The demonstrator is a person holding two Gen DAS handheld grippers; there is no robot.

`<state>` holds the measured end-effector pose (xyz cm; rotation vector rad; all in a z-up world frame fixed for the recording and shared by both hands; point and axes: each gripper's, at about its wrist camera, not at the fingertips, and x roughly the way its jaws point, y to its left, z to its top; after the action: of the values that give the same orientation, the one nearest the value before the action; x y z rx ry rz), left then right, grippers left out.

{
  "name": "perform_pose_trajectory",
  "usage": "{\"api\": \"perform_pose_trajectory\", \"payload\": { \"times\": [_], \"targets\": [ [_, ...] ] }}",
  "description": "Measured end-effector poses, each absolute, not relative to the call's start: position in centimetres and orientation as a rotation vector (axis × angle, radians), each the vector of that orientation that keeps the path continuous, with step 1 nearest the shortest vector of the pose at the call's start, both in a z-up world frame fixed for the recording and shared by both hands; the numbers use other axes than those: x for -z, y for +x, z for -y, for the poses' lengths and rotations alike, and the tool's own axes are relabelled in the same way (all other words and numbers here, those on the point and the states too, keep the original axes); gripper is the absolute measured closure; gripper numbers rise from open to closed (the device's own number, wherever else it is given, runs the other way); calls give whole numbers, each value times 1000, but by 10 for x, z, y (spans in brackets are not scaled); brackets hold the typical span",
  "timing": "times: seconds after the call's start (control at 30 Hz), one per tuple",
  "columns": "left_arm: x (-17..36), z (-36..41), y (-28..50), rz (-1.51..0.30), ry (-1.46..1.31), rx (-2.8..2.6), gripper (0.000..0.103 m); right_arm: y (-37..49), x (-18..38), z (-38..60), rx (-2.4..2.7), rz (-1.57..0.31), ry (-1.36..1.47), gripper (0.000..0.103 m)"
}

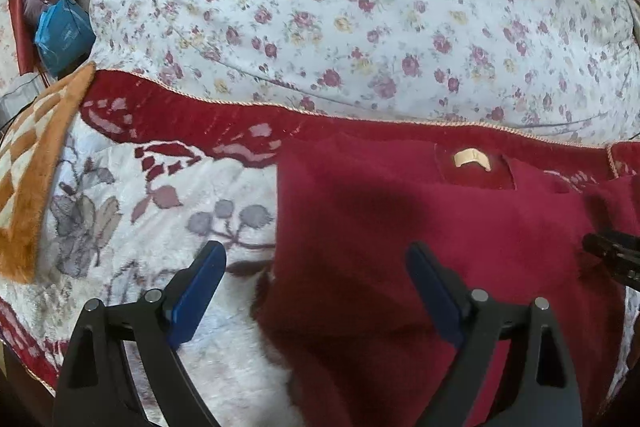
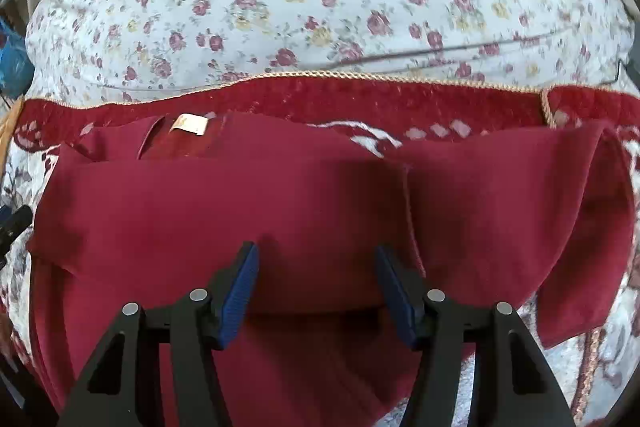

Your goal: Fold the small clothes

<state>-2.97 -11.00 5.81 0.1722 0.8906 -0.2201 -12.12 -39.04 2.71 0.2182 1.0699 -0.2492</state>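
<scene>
Nearest, the left tongs stand wide and empty over the garment's left edge. The right tongs stand about half open, holding nothing, above its middle. The red garment lies partly folded on a patterned blanket, its tan label at the far side. An orange checked cloth lies left of it. Beyond rises a flowered quilt, with a blue bag far left.

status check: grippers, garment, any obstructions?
Left gripper open, empty, at the left edge of the red garment. Right gripper open, empty, over its middle. Garment partly folded on the blanket, label showing. Nothing blocking.
</scene>
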Motion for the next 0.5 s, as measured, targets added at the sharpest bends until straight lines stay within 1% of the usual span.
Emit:
{"api": "perform_pose_trajectory", "payload": {
  "times": [0.13,0.23,0.37,0.5],
  "targets": [
    [-40,110,-23,-916,190,210,12,-115,-29,379,190,-1057,234,38],
    [-31,106,-17,-946,162,222,12,-106,-20,373,192,-1065,209,38],
    [-25,105,-13,-955,153,228,10,-99,-8,374,243,-1054,187,37],
    [-22,104,-12,-958,146,228,9,-100,-14,375,250,-1057,210,37]
  ]
}}
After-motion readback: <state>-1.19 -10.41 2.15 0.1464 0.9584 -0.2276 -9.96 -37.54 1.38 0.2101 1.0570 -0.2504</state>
